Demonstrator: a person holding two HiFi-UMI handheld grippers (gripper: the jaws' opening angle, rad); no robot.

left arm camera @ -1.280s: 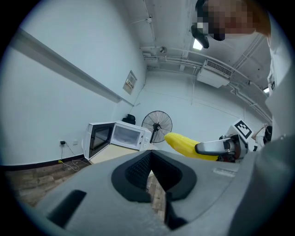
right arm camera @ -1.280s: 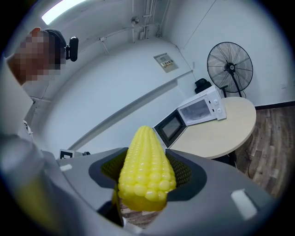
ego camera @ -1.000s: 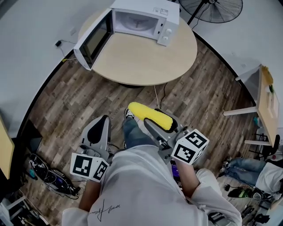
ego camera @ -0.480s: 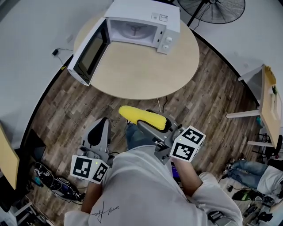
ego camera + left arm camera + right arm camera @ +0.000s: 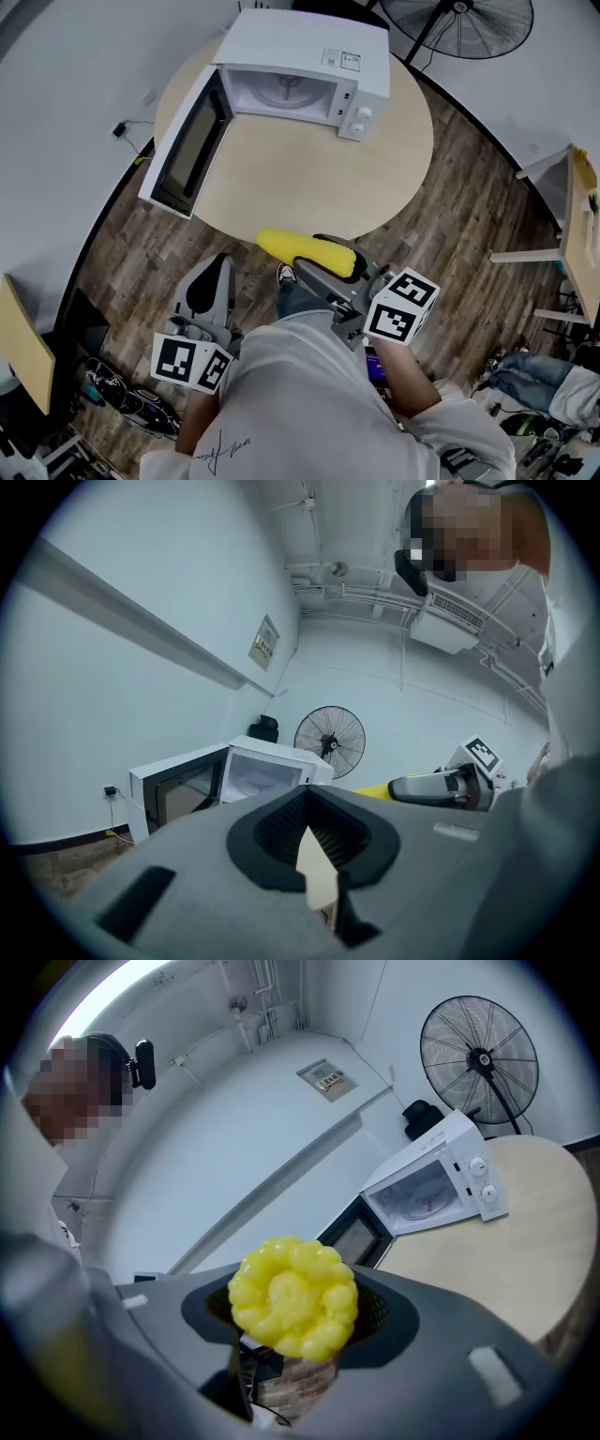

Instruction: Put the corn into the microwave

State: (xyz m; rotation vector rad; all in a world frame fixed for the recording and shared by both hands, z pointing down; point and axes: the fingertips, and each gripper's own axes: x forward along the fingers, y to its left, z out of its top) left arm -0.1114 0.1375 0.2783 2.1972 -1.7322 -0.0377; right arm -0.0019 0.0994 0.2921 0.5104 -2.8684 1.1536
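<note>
Right gripper [image 5: 317,258] near level, clamped on corn [image 5: 289,246], microwave [image 5: 309,66] ahead. Left gripper [image 5: 216,267] alongside, jaws together, empty. Corn's rear end hidden inside jaws.

Clamps yellow corn [image 5: 293,1297] end-on between the jaws of the right gripper [image 5: 294,1318]. Faces a white microwave [image 5: 441,1185], door swung open, on a round pale table [image 5: 506,1251], well apart. Standing fan [image 5: 479,1054] behind.

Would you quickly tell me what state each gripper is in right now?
Left gripper: closed, empty.
Right gripper: closed on the corn.
</note>
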